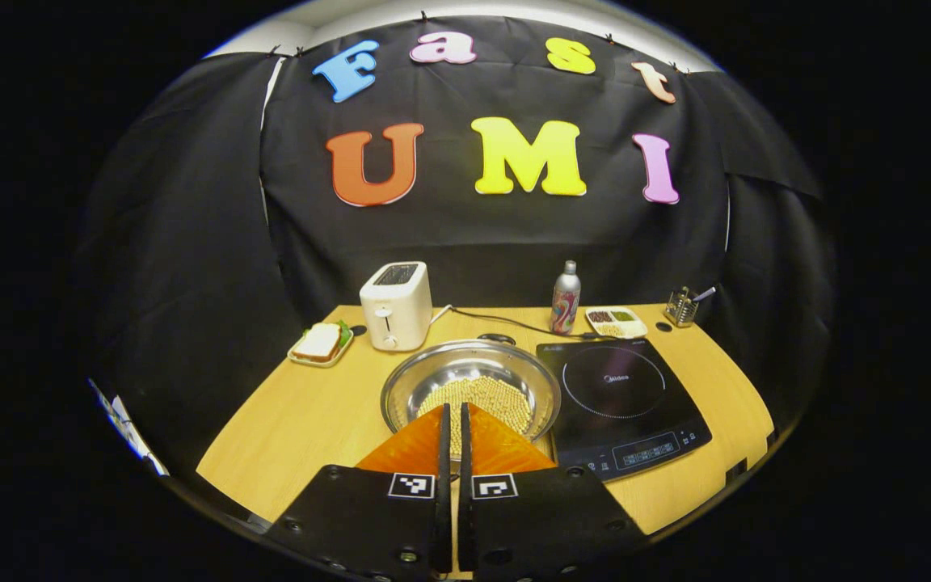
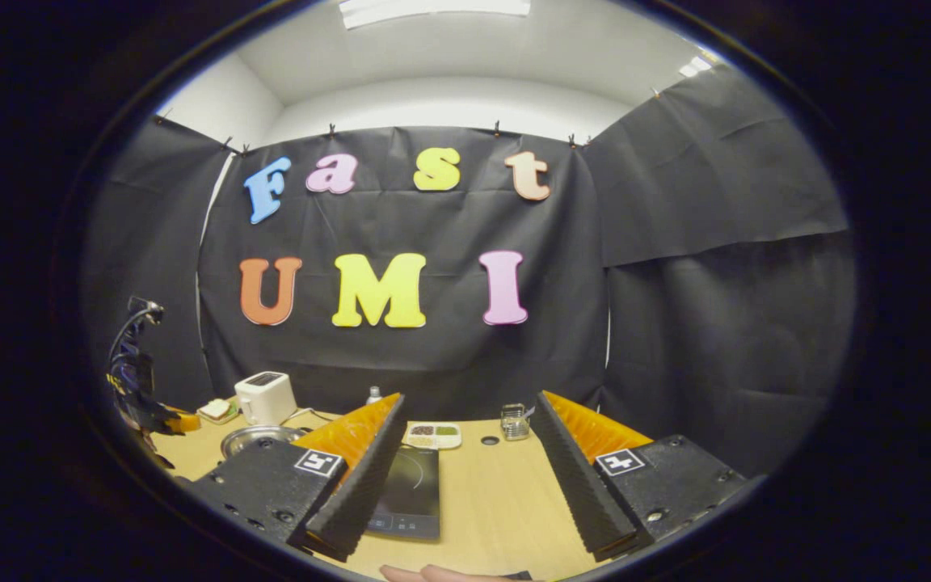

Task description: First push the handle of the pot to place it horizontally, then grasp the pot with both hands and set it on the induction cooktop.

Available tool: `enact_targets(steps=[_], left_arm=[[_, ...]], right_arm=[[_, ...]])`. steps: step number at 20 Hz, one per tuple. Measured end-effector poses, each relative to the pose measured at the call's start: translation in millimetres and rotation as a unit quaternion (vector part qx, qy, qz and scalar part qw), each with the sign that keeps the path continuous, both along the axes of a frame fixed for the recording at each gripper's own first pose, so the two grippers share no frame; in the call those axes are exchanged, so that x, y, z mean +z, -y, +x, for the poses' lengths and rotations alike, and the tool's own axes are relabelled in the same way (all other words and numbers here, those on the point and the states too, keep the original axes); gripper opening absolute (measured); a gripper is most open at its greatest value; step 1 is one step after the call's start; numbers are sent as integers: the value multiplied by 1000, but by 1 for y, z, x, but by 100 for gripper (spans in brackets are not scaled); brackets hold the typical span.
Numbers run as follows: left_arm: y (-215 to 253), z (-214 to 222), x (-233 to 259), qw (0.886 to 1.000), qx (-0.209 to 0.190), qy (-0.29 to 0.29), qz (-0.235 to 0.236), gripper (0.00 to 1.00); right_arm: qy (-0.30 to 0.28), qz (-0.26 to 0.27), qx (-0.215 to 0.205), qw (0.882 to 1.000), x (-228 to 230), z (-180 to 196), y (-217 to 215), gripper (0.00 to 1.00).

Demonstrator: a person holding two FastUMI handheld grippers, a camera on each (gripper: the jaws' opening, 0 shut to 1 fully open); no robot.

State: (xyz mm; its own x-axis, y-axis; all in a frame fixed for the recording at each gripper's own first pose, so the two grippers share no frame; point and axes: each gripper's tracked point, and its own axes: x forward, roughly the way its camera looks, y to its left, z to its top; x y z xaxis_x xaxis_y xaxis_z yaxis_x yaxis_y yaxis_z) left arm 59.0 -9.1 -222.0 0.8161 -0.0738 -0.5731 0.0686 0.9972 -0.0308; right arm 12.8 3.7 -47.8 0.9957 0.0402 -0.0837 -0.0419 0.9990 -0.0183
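Observation:
A shallow steel pot [image 1: 410, 381] holding pale beans sits mid-table, left of the black induction cooktop [image 1: 619, 396]. A dark handle piece [image 1: 498, 338] shows at the pot's far rim. My left gripper [image 1: 455, 411] is shut, empty, and hangs over the pot's near edge. My right gripper [image 2: 465, 404] is open wide above the table's right side, with nothing between its fingers. In the right gripper view the cooktop [image 2: 413, 485] lies behind the left finger, the pot [image 2: 259, 440] lies farther left, and the left gripper [image 2: 138, 396] is at the far left.
Along the back stand a white toaster [image 1: 395, 305], a plated sandwich [image 1: 320, 343], a bottle [image 1: 566, 297], a snack tray [image 1: 615, 322] and a utensil holder [image 1: 681, 307]. A cable [image 1: 506, 322] runs behind the pot. Part of a hand [image 2: 433, 574] shows at the bottom edge.

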Motion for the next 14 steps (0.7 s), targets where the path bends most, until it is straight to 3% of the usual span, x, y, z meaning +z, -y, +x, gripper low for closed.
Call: enact_targets(steps=[14], left_arm=[[17,-5,-113,986,-11,-166,-27,0]], right_arm=[[-29,3,5,1000,-22,8,3,96]])
